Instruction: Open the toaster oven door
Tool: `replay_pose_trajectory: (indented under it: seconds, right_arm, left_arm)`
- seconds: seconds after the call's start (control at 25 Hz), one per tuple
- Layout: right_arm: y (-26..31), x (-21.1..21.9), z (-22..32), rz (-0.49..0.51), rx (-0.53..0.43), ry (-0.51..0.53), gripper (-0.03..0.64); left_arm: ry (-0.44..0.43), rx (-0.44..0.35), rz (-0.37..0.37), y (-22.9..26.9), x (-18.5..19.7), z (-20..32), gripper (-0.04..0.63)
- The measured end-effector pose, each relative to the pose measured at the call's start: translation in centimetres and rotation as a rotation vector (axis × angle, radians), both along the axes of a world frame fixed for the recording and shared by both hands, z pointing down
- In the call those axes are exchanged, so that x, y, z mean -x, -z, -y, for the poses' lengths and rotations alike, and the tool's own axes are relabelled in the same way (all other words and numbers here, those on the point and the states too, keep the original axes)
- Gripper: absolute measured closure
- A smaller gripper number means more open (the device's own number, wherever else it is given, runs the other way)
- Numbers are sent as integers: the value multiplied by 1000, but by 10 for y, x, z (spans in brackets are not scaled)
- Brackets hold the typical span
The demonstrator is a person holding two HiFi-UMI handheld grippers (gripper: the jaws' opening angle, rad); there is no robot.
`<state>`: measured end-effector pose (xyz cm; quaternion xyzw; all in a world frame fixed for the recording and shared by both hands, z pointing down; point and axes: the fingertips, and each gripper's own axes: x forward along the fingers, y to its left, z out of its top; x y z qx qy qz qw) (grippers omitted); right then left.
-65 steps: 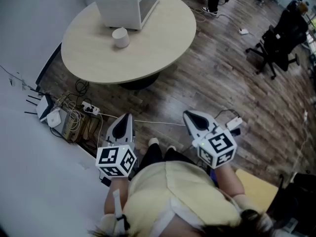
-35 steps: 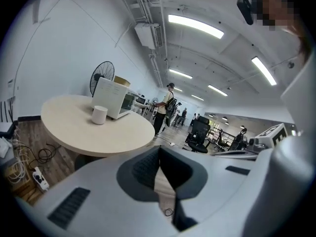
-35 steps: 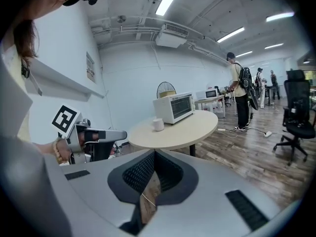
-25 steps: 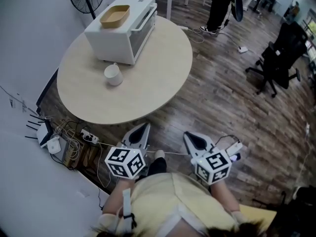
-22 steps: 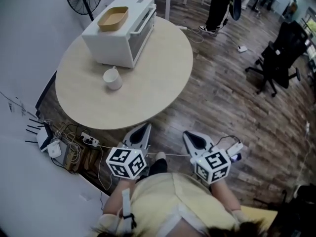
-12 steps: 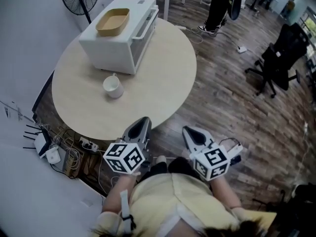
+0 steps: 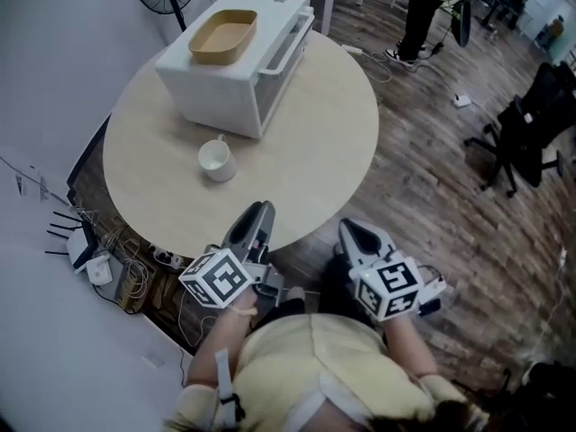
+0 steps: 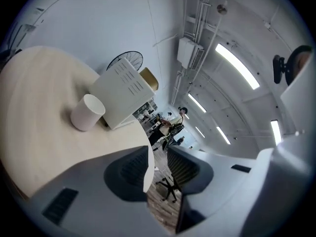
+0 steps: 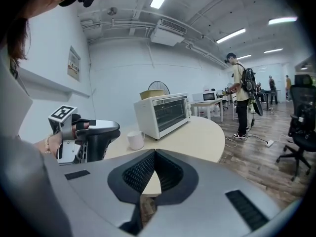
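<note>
Toaster oven point(image 7: 229, 97) near far table point(image 7: 315, 147) edge

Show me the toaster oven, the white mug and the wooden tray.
toaster oven point(image 7: 216, 97), head view, white side wall.
white mug point(image 7: 216, 160), head view, its open top.
wooden tray point(image 7: 222, 36), head view, its inner floor.

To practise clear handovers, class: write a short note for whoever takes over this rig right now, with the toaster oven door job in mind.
Left gripper: jaws opening, nothing between them, at the near edge of the round table.
Right gripper: shut, empty, short of the table.
Toaster oven: on the far part of the table, door closed, wooden tray on top, white mug beside it on the near side.
Done: nothing; neither gripper touches the oven.
Left: reach the door handle, grip it, pull the door open.
</note>
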<state>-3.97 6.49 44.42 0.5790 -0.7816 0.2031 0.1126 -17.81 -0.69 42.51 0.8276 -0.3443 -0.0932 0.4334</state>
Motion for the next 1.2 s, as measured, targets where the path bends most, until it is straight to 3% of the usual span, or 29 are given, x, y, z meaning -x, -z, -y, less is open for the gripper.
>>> replay_pose_trajectory:
  seconds: [0.12,0.56,1.04,1.2]
  right_arm:
    - [1,-5,20,-12,-13,57,614]
    - [-2,-62,100,-10,-4,203,614]
    - [3,-82,163,-8,-12,386,614]
    - [2,-88,177,-10,-12,444,614]
  left_arm:
    - [48,18,-61,5,-7,19,476]
    - [212,34,-120,27,-54,98,454]
    - [394,8,-84,39,-68,152,446]
    - [436,-14,-186,47,-77,173,445]
